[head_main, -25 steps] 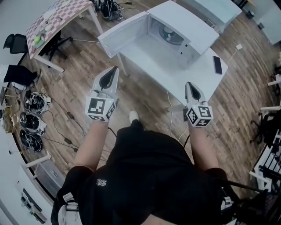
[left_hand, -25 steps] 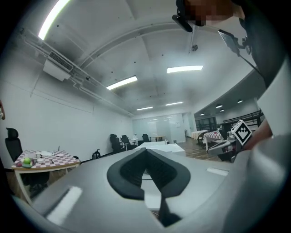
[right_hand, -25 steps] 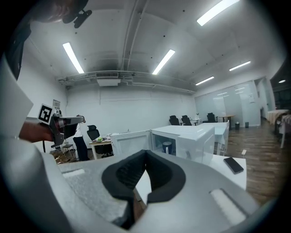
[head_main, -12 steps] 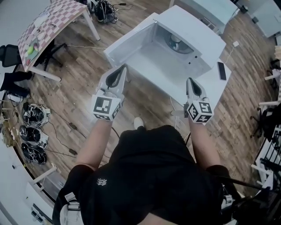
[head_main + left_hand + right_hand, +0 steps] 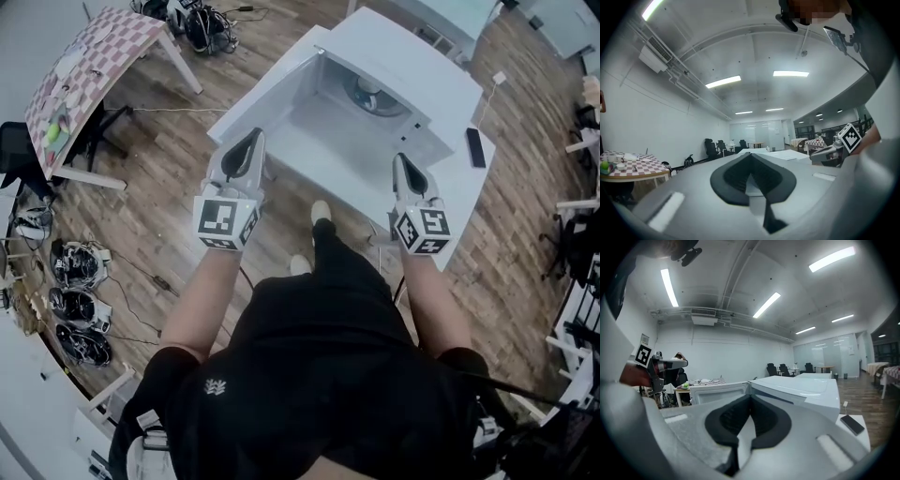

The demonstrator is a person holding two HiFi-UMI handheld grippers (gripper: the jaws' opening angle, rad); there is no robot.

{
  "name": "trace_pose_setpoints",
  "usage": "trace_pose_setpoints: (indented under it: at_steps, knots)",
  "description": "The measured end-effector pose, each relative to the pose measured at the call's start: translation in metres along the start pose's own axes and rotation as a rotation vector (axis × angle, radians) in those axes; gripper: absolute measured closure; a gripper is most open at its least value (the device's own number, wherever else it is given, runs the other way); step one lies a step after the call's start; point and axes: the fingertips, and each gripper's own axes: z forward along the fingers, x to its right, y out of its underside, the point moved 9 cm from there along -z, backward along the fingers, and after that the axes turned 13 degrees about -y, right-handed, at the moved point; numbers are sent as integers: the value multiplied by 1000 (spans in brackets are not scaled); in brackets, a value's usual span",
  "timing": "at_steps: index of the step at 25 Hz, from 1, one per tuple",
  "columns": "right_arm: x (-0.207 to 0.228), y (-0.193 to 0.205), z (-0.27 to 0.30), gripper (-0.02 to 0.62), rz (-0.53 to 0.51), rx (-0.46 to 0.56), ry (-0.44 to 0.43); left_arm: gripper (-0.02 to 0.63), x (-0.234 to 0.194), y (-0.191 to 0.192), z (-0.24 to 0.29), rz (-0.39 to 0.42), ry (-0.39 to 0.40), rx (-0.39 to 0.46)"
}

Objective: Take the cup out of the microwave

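Stands facing a white table (image 5: 459,183) with a microwave (image 5: 403,61) on it, door (image 5: 265,86) swung wide open to the left. Finds the cup (image 5: 372,87) only as a small pale shape on the round plate deep inside the microwave, well apart from both grippers. Holds the left gripper (image 5: 251,139) out just in front of the open door, jaws closed tip to tip with nothing between them. Holds the right gripper (image 5: 404,161) alongside, near the table's front edge below the microwave's right end, likewise pressed fully shut and empty. Points both roughly level toward the microwave. Sees a dark phone (image 5: 475,147) lying flat on the table just right of the microwave, and a table with a checked cloth (image 5: 89,61) well off to the left on the wooden floor (image 5: 187,216).
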Motion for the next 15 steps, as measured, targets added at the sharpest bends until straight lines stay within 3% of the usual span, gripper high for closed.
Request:
trace_pose_setpoints:
  at_steps: [10, 15]
  knots:
    - [52, 16, 74, 595, -27, -5, 22, 600, 12, 8, 70, 46, 55, 31]
    - [76, 39, 109, 595, -13, -46, 27, 601, 20, 37, 106, 37, 58, -20]
